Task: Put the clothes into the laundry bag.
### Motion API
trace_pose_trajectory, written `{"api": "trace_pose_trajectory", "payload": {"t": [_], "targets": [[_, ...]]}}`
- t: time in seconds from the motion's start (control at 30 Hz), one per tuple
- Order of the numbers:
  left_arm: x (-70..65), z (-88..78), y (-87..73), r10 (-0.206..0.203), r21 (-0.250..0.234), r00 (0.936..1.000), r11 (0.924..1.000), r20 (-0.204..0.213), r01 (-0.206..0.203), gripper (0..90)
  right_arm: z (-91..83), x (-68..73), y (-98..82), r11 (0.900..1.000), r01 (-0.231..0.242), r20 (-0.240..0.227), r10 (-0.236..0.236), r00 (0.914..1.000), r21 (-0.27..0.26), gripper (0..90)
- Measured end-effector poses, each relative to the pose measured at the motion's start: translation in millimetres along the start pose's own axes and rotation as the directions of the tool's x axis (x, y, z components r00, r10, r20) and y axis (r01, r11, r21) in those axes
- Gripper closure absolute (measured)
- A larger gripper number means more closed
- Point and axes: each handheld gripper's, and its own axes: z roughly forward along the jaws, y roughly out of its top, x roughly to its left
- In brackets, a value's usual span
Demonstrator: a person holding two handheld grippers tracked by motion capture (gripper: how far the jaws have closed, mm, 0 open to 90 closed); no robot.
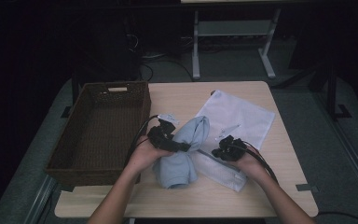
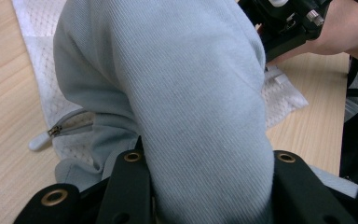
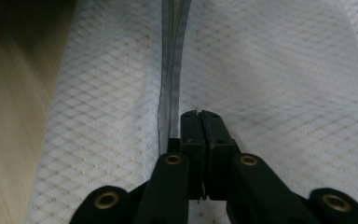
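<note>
A dark brown wicker basket [image 1: 74, 154] sits on the pale wooden desk [image 1: 186, 196], just beyond the left claw [image 1: 179, 147] on its outer side, its long side running away toward the far edge. One handle slot shows in the basket's far wall. A small crumpled white tag or scrap [image 1: 169, 117] lies on the desk just past the left claw, near the basket's corner. Well beyond both claws, on the grey floor [image 1: 307, 121], stand the white metal legs of another table [image 1: 233, 32], with dark cables [image 1: 149, 70] trailing beside them.
</note>
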Motion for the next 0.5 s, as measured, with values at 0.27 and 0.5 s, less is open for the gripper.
{"api": "trace_pose_trajectory", "payload": {"t": [0.27,0.5], "targets": [[-0.6,0.6,-0.2,0.002,0.003,1.0000,1.0000,-0.001,-0.002,64.0,-9.1,-18.2,-4.6,0.994,-0.050,-0.035,0.047,0.9983,-0.097,48.5],[0.1,0.7,-0.2,0.000,-0.001,1.0000,1.0000,0.000,0.000,64.0,6.5,-18.2,-1.7,0.991,-0.011,-0.027,0.008,0.9996,-0.133,36.6]]}}
